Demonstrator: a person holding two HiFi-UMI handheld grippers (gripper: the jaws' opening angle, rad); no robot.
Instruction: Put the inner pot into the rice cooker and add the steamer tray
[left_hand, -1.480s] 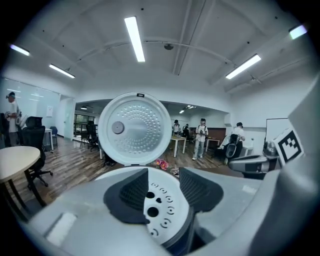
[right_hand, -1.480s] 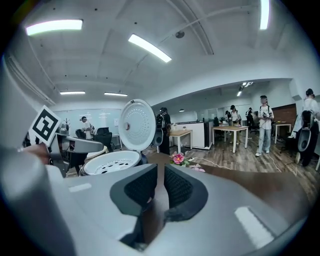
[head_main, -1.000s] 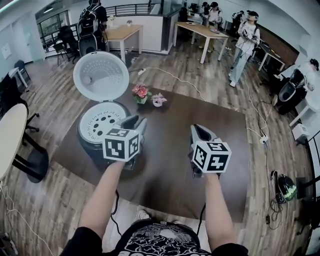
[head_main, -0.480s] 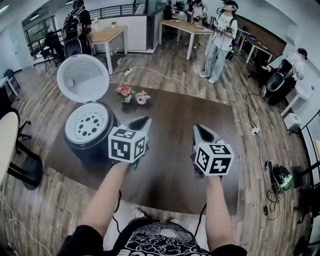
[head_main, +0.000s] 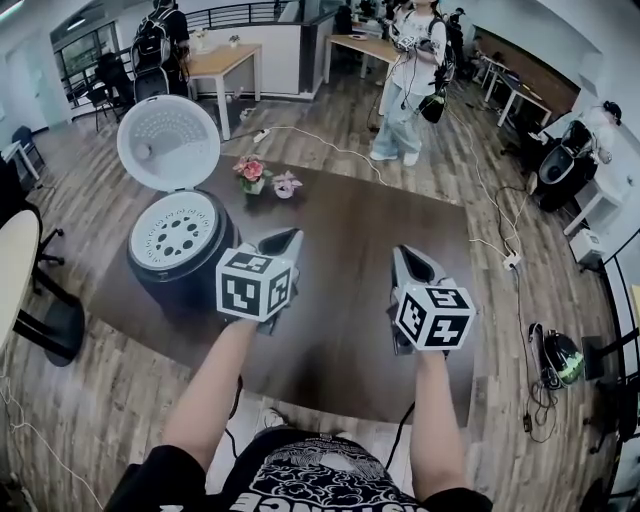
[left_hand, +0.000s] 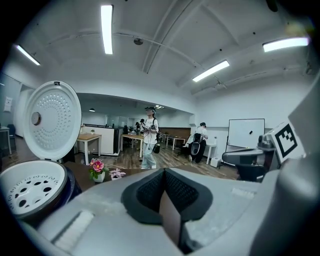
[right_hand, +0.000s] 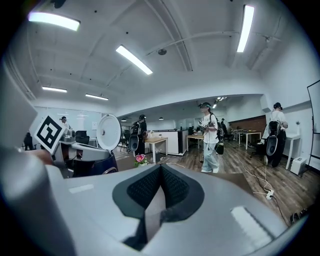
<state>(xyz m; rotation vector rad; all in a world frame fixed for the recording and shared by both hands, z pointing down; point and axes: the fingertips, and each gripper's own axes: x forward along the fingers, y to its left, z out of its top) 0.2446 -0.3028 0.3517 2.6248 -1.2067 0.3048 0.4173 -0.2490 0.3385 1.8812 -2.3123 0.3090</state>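
Note:
The dark rice cooker (head_main: 190, 275) stands at the table's left end with its round lid (head_main: 168, 143) swung up. A white steamer tray (head_main: 172, 230) with holes lies in its mouth; the inner pot is hidden below it. My left gripper (head_main: 283, 243) hovers just right of the cooker, apart from it, shut with nothing between its pads. My right gripper (head_main: 405, 258) hangs over the table's middle, also shut and empty. In the left gripper view the tray (left_hand: 30, 187) and lid (left_hand: 52, 127) lie to the left of the closed jaws of the left gripper (left_hand: 162, 192).
The brown table (head_main: 340, 310) carries two small flower pots (head_main: 252, 172) behind the cooker. A person (head_main: 405, 80) walks on the wooden floor beyond the table. A round table (head_main: 15, 270) and a chair stand at the left; cables trail on the floor at the right.
My left gripper has drawn away from the cooker's rim toward the right. The steamer tray stays in the cooker. The person in the background has walked leftward.

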